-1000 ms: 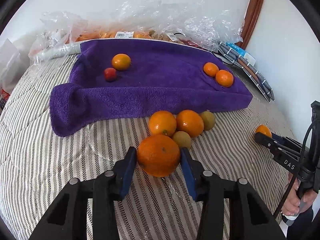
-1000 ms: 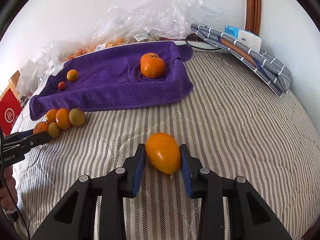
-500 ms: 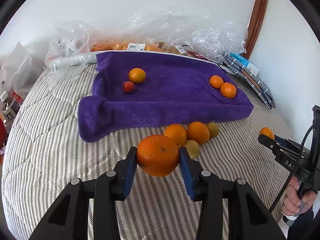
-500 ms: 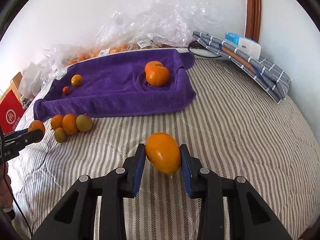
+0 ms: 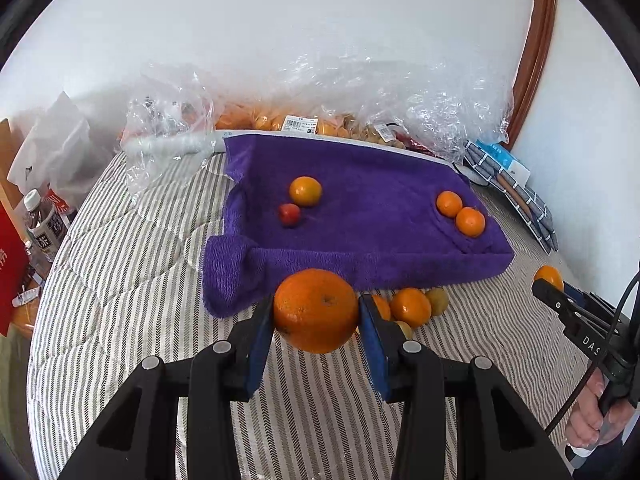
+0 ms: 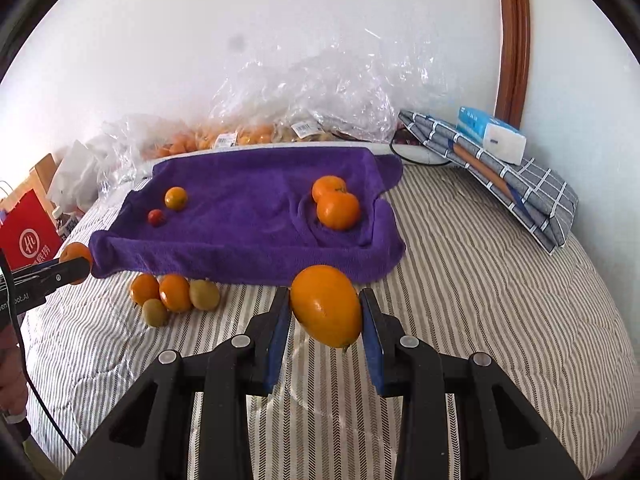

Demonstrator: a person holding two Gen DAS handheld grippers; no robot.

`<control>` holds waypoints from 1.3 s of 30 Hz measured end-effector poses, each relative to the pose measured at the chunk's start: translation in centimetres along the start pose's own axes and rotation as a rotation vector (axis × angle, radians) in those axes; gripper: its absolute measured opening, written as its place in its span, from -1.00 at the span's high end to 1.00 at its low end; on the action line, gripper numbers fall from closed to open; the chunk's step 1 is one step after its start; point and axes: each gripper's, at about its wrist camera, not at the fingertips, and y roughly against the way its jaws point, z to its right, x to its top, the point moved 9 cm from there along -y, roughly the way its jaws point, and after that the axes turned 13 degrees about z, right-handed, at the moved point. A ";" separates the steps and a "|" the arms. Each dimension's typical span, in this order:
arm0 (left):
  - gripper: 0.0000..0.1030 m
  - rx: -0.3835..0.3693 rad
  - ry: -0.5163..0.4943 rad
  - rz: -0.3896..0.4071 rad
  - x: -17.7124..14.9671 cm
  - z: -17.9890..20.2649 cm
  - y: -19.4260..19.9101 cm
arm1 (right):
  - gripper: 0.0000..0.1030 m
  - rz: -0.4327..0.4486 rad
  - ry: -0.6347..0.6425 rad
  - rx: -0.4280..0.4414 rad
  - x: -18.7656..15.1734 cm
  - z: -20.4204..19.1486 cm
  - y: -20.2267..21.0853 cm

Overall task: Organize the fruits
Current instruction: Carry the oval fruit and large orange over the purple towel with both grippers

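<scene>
Bedding in grey stripes point(image 6: 500, 288) carries the purple towel point(image 6: 256, 200), the landmark here. Behind the towel lie clear plastic bags point(image 6: 328, 92) of fruit. On the towel sit two oranges point(image 6: 338, 210) at its right end, and a small orange point(image 6: 176, 198) with a red fruit point(image 6: 156, 217) at its left. Just in front of the towel rests a cluster of four fruits point(image 6: 176, 294). Left tongs point(image 5: 316, 312) grip a round orange point(image 5: 316, 310) before the towel's front edge; right tongs point(image 6: 326, 308) clamp an oval orange fruit point(image 6: 326, 306) there too.
</scene>
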 end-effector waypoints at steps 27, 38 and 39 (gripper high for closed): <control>0.23 0.017 0.006 0.036 4.1 -0.6 -3.8 | 0.34 0.045 -0.017 0.017 4.7 -1.3 -3.7; 0.23 0.030 0.023 0.020 4.2 -2.0 -6.7 | 0.34 0.010 -0.026 0.003 4.3 -1.1 -7.2; 0.23 0.027 0.028 0.017 4.2 -2.0 -6.9 | 0.34 0.008 -0.026 0.004 4.2 -1.0 -7.5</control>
